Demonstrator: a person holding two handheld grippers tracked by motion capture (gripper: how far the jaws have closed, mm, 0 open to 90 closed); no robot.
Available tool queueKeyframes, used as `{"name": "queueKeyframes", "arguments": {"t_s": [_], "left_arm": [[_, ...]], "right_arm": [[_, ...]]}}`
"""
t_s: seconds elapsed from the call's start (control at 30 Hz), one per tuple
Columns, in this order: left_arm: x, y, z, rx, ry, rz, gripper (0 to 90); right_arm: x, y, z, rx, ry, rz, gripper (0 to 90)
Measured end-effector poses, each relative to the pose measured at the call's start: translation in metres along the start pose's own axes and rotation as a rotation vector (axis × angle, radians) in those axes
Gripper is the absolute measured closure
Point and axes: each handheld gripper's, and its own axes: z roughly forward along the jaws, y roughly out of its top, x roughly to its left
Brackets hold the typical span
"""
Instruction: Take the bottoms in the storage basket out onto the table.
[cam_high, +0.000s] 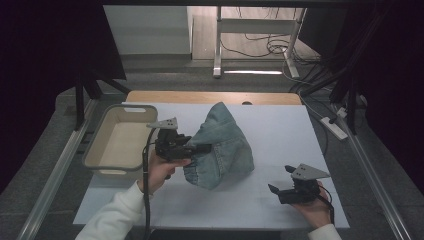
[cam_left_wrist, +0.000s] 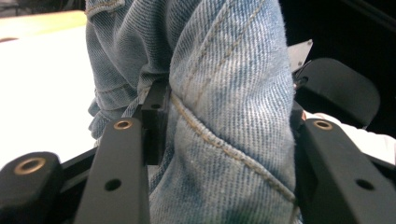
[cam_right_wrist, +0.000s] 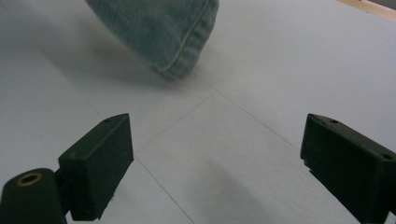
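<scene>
Two grippers work at a white table. The left gripper, held in the person's left hand, has its jaws pressed onto a thick fold of a denim garment; in the left gripper view the blue cloth bulges between the two black jaws, with a stitched seam running across it. The right gripper rests near the table's front right corner, well apart from the denim, its jaws spread wide with nothing between them; in the right gripper view a hemmed edge of the denim lies on the table beyond the jaws.

The denim sits at the middle of the table in a crumpled heap, peaked at the far end and broader toward the person. Its long axis runs roughly from far to near, leaning slightly right at the near end. Which kind of garment it is cannot be told.

It looks soft and limp, fairly heavy for cloth, not fragile, and rough enough not to slip. A doubled seam or hem likely gives the firmest hold, since a single layer would probably sag and slide.

Left of the heap stands a beige bin, empty.
</scene>
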Motion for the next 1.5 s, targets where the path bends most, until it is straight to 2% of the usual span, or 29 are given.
{"name": "queueKeyframes", "arguments": {"t_s": [0.23, 0.77, 0.97, 1.1, 1.27, 1.5], "left_arm": [[0.004, -0.011, 0.016, 0.051, 0.005, -0.017, 53.2], [0.008, -0.041, 0.055, 0.172, 0.035, -0.02, 51.2], [0.011, -0.047, 0.06, 0.198, 0.074, -0.007, 49.7], [0.014, -0.059, 0.072, 0.259, 0.099, -0.003, 48.3], [0.01, -0.06, 0.076, 0.276, 0.107, 0.027, 47.8], [0.014, -0.061, 0.076, 0.273, 0.104, 0.017, 46.3]], "right_arm": [[0.0, 0.0, 0.0, -0.001, -0.001, -0.001, 9.4], [0.001, -0.001, 0.001, 0.005, -0.001, -0.001, 9.4], [0.0, -0.001, 0.0, 0.005, -0.003, 0.0, 9.4], [0.001, -0.001, 0.001, 0.007, -0.002, -0.003, 9.4], [0.001, -0.001, 0.001, 0.008, -0.002, 0.0, 9.4], [0.001, -0.001, 0.002, 0.011, 0.002, -0.003, 9.4]]}}
